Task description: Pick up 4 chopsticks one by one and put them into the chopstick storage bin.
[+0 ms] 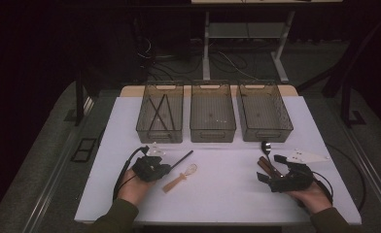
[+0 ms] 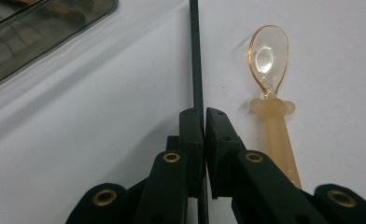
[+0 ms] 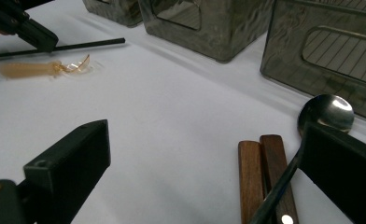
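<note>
- The left bin (image 1: 160,114), at the far left of the row of three, already holds two dark sticks lying crossed; judging by that, it is where sticks go.
- The left gripper (image 1: 168,169) is clamped on a black chopstick (image 2: 196,70), which lies flat on the white counter (image 1: 227,194) and points away toward the bins.
- The grip sits near the stick's near end, so the long free end may droop or swing; lifting slowly and keeping the stick level should help.
- An amber plastic spoon (image 2: 270,84) lies just beside the stick, on its right in the left gripper view; a straight-up lift should avoid dragging it.
- The middle bin (image 1: 212,112) and the right bin (image 1: 264,112) look empty.
- The right gripper (image 1: 270,171) rests on the counter with its jaws spread wide, holding nothing.
- Between its jaws lie two wooden handles (image 3: 263,172) side by side and a dark metal spoon (image 3: 328,114).
</note>
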